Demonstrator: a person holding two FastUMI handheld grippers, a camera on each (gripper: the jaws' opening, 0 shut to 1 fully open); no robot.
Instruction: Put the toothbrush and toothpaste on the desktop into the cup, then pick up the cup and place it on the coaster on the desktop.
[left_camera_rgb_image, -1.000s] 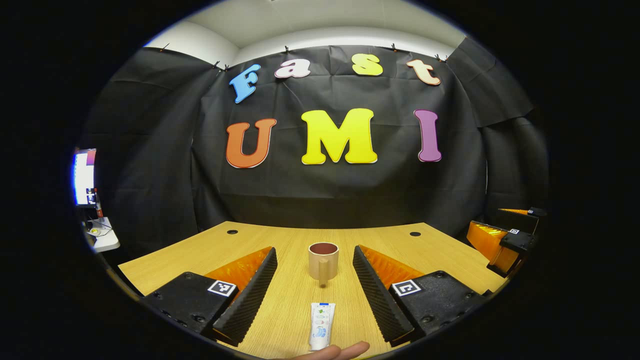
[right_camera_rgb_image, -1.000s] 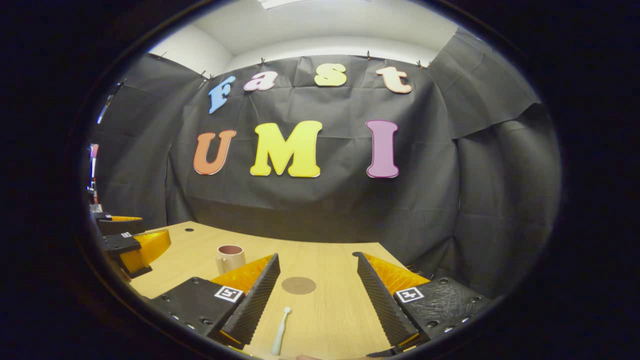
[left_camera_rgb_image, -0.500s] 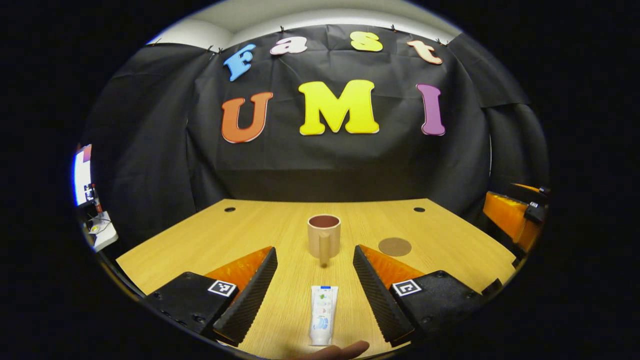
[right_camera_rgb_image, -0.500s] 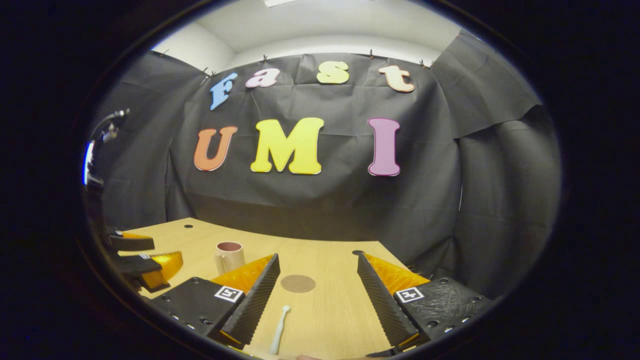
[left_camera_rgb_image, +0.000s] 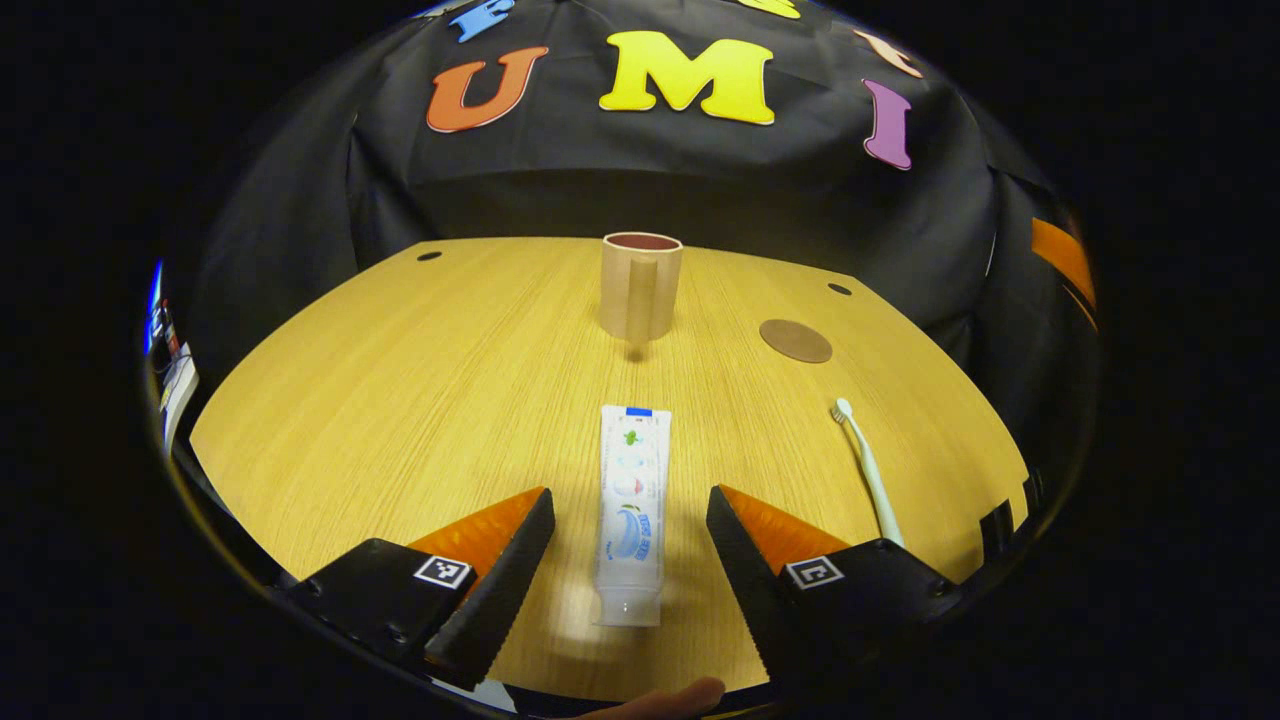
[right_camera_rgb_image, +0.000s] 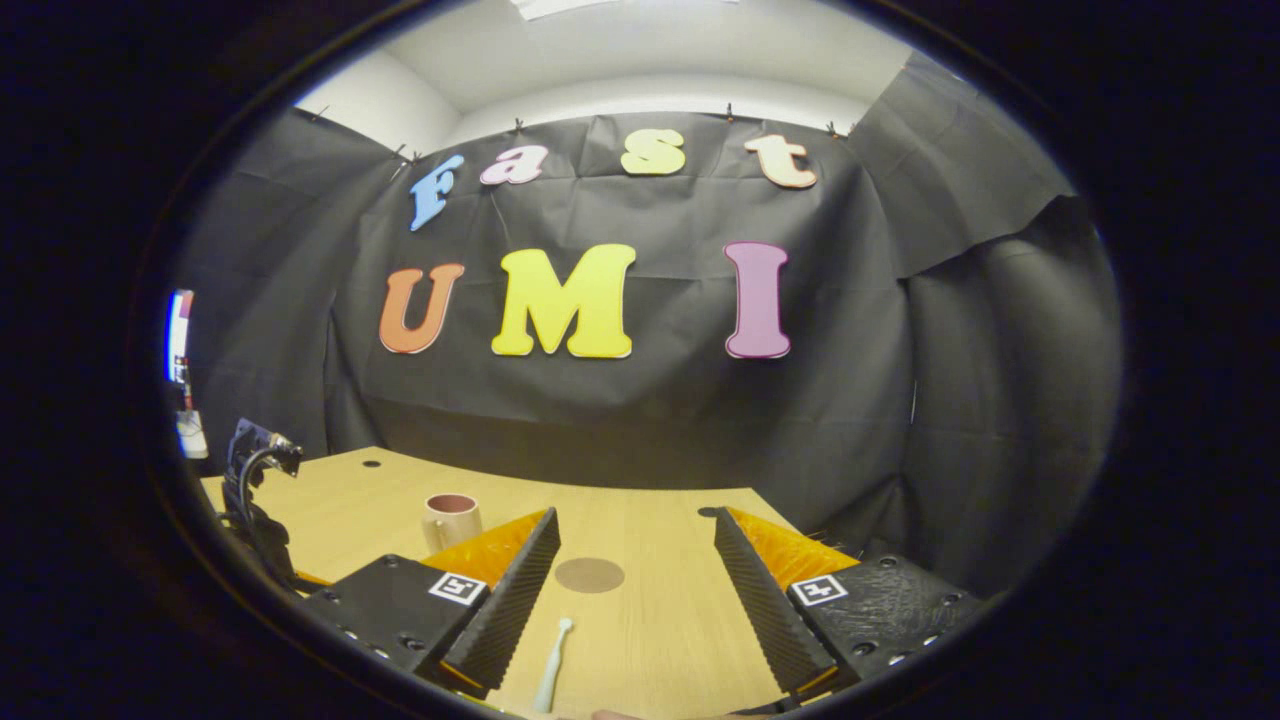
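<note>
Desk: we see bare wood all around the items.
Left gripper: we tilt it down over the toothpaste, fingers wide apart, holding nothing.
Right gripper: we hold it level, fingers wide apart, holding nothing, the toothbrush between them.
Cup: upright, beyond the tube.
Coaster: flat, right of the cup.

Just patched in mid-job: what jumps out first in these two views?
In the left gripper view, the toothpaste lies flat on the wooden desktop, between the open fingers of the left gripper. Straight beyond it stands the cup, with the round coaster and the toothbrush off to its right. The right gripper is open, the toothbrush lying between its fingers.
</note>
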